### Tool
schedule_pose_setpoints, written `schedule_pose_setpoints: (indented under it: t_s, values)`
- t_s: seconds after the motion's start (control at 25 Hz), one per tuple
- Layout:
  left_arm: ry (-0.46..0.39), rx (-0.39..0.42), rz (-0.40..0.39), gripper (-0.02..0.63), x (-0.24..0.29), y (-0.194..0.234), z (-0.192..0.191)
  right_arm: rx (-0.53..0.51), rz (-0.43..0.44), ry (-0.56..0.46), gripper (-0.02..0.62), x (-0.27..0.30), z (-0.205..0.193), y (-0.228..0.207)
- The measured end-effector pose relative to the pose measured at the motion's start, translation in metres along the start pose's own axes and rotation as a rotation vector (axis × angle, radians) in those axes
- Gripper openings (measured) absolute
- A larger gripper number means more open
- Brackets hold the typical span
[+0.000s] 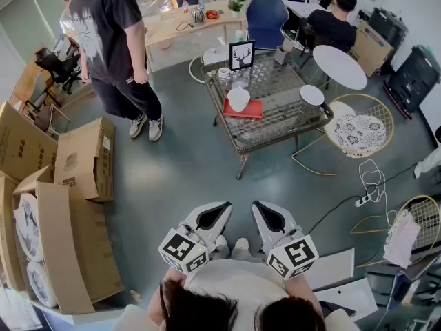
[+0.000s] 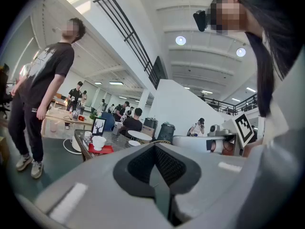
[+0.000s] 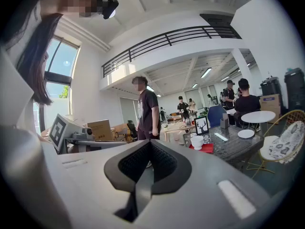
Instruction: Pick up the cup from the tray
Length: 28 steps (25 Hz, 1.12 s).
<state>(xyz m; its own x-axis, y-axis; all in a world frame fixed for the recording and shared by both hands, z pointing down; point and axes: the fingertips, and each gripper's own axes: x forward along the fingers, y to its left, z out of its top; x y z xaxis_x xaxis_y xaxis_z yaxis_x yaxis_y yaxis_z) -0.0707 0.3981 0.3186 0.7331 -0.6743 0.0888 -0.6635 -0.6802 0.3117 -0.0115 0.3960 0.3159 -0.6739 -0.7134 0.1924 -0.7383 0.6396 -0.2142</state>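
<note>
No legible text, brand or number was found; print on the bystander's T-shirt [image 1: 103, 19] and cardboard boxes [image 1: 83, 158] was too small to read.

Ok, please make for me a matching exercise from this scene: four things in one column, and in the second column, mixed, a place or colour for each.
Things:
1. cup
2. tray
3. deer picture
4. cardboard box

Descriptions:
A. on the floor, left of the table
B. white, standing on the tray
C. red, lying flat on the table
D. upright, beyond the cup

Pairs: 1-B, 2-C, 3-D, 4-A
</note>
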Motion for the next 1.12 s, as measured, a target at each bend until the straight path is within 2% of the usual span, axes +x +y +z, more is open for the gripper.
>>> schedule_pose_setpoints:
  t_s: [0.44,0.64,0.8,0.92,1.0,1.08,1.12]
  values:
    - [0.021,0.017,0.004,0.000,0.010,-0.004,-0.004,0.004,-0.004,0.010,0.021,-0.002,-0.003,-0.011]
    - [0.001,-0.011,0.008,0.000,0.015,-0.003,0.000,0.030,-0.014,0.009,0.021,-0.003,-0.004,-0.018]
    - [-0.024,-0.054,0.007,0.000,0.021,-0.001,0.004,-0.021,-0.024,0.011,0.023,-0.004,-0.004,-0.021]
    - [0.009,0.021,0.008,0.000,0.028,-0.004,0.001,0.003,-0.004,-0.008,0.023,-0.005,-0.001,-0.025]
    - [0.025,0.042,0.005,0.000,0.032,-0.007,-0.002,0.041,0.038,-0.033,0.055,-0.007,0.002,-0.025]
    - [0.010,0.020,0.013,0.000,0.033,-0.006,-0.001,0.076,0.071,-0.055,0.186,-0.009,0.004,-0.027]
    - [0.000,0.008,0.021,0.000,0.034,-0.005,0.000,0.082,0.072,-0.058,0.188,-0.009,0.004,-0.029]
